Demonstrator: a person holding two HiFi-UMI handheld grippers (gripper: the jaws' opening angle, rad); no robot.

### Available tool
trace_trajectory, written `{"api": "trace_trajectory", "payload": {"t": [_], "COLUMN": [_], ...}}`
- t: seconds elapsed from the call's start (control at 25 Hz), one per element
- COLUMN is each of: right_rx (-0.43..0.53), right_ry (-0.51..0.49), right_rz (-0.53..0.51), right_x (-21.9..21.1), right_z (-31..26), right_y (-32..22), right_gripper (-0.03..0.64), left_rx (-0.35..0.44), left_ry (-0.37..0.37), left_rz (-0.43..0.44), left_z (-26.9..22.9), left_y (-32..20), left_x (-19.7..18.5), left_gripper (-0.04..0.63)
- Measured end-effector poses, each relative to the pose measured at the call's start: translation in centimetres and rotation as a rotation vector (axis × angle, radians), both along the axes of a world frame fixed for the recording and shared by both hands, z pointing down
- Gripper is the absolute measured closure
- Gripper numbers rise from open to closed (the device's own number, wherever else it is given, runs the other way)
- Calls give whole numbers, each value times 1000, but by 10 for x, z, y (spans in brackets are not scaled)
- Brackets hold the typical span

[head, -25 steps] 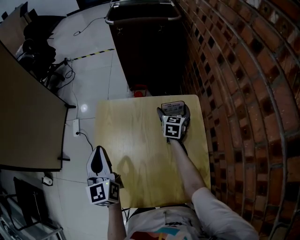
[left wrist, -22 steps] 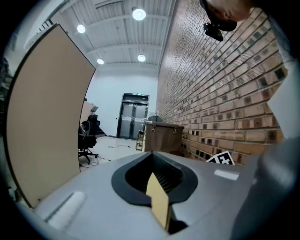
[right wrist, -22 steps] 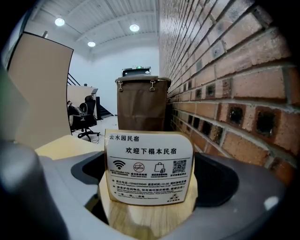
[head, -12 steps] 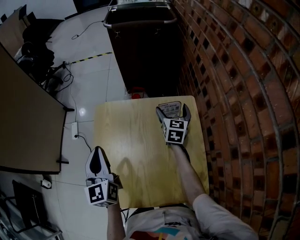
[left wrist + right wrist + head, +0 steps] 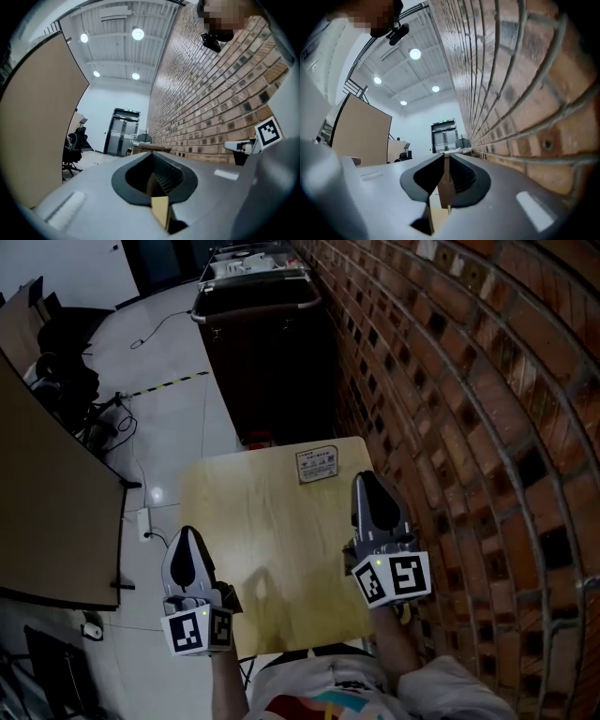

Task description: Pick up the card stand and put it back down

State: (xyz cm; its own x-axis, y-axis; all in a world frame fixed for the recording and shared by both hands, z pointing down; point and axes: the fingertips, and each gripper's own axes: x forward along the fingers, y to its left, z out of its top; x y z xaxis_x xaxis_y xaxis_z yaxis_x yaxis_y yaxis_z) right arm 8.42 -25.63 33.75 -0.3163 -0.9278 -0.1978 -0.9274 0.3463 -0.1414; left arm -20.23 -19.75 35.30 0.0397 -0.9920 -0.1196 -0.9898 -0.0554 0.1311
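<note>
The card stand point(image 5: 317, 465), a small printed sign, stands on its own at the far edge of the light wooden table point(image 5: 272, 540). My right gripper point(image 5: 364, 478) hovers over the table's right side, nearer to me than the stand and apart from it. Its jaws are closing and look together, with nothing between them in the right gripper view point(image 5: 446, 153). My left gripper point(image 5: 186, 532) hangs off the table's left edge, shut and empty point(image 5: 153, 153).
A brick wall point(image 5: 450, 381) runs close along the table's right side. A dark cabinet point(image 5: 267, 352) stands just beyond the far edge. A brown partition point(image 5: 47, 493) is at the left, with a power strip and cables point(image 5: 143, 521) on the floor.
My right gripper has drawn back from the card stand toward me and to the right. Its jaws went from wide open around the stand to together. The stand stays on the table.
</note>
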Motion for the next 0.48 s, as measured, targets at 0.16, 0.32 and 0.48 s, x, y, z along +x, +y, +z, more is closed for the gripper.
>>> {"api": "trace_trajectory", "payload": {"t": [0.16, 0.32, 0.48], "right_rx": [44, 44, 43], "right_ry": [-33, -55, -20], "right_rz": [17, 0, 6], "right_x": [13, 15, 10], "right_z": [-20, -21, -24], "right_y": [50, 76, 83], "right_gripper": [617, 617, 617], "left_rx": [64, 109, 123], "left_ry": [-16, -38, -48], "left_rz": [36, 48, 54], "left_z": [-24, -39, -46], "left_y": [11, 30, 44], "left_x": [14, 25, 25], "left_gripper": [590, 589, 589]}}
